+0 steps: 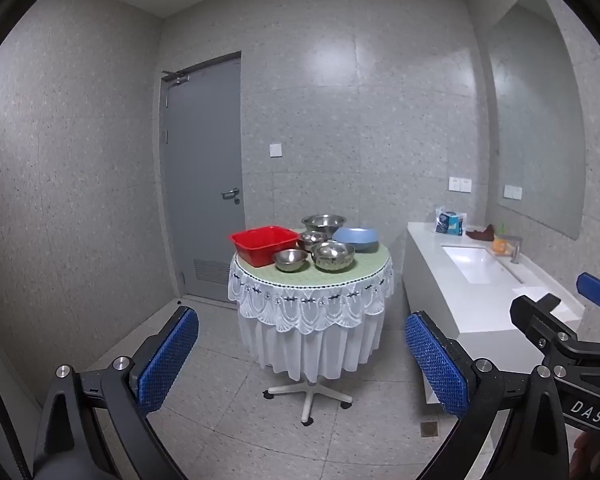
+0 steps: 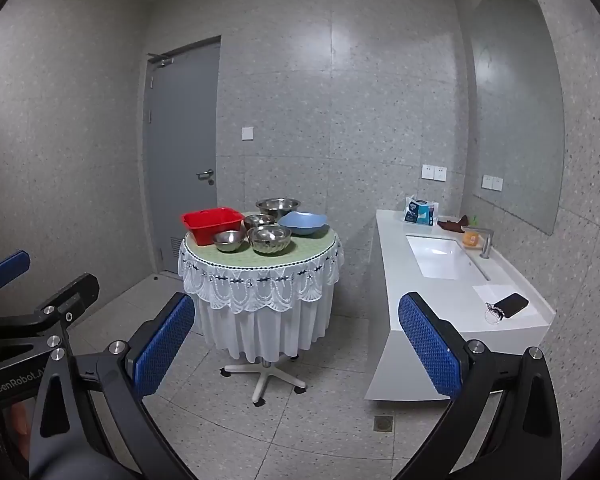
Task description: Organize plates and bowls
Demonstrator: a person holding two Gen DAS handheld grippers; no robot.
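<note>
Steel bowls (image 1: 314, 250) on round table (image 1: 364, 276), left gripper (image 1: 302, 364) and right gripper (image 2: 296, 346) level, well back, jaws apart

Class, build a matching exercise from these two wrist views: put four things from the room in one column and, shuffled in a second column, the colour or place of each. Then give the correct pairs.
Things:
1. basin
2. wavy-rimmed bowl
3. phone
4. largest steel bowl

Descriptions:
A. blue, on the round table's right side
B. dark, on the counter near the sink
C. red, on the table's left side
D. at the table's far edge

Pairs: 1-C, 2-A, 3-B, 4-D
</note>
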